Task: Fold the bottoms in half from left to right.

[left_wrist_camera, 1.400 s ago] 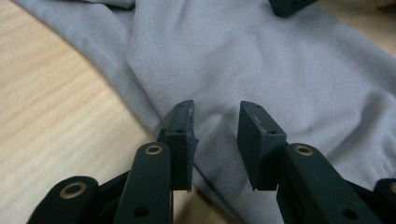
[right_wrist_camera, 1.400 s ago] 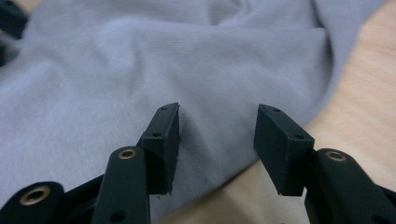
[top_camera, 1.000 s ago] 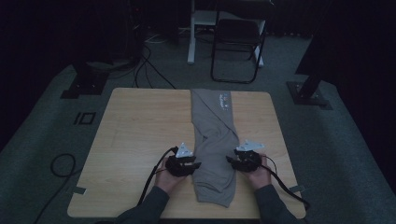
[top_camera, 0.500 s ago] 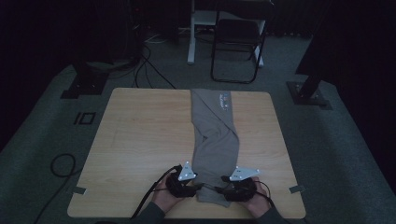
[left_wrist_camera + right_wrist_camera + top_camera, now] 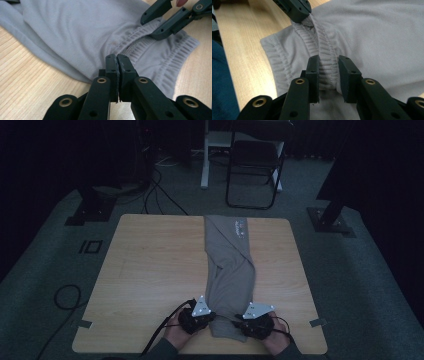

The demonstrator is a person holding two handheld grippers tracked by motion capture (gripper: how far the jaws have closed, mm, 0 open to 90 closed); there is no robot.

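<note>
The grey trousers (image 5: 230, 270) lie folded in a long strip on the worktop (image 5: 150, 270), running from the far edge to the near edge, right of the middle. Their ribbed elastic waistband (image 5: 322, 50) sits at the near edge, between the two tools.

The left tool (image 5: 196, 319) is at the waistband's left side. Its jaws have just been closing and now stand pressed together, with a thin fold of the waistband edge pinched at their tips, as the left tool's own view (image 5: 117, 65) shows.

The right tool (image 5: 254, 324) is at the waistband's right side. Its jaws have also just been closing and now stand narrow, clamped on a bunched ridge of the waistband (image 5: 328, 75).

The cloth is smooth, pale grey, with gathered stitching along the band and a small printed label (image 5: 240, 228) near the far edge.
</note>
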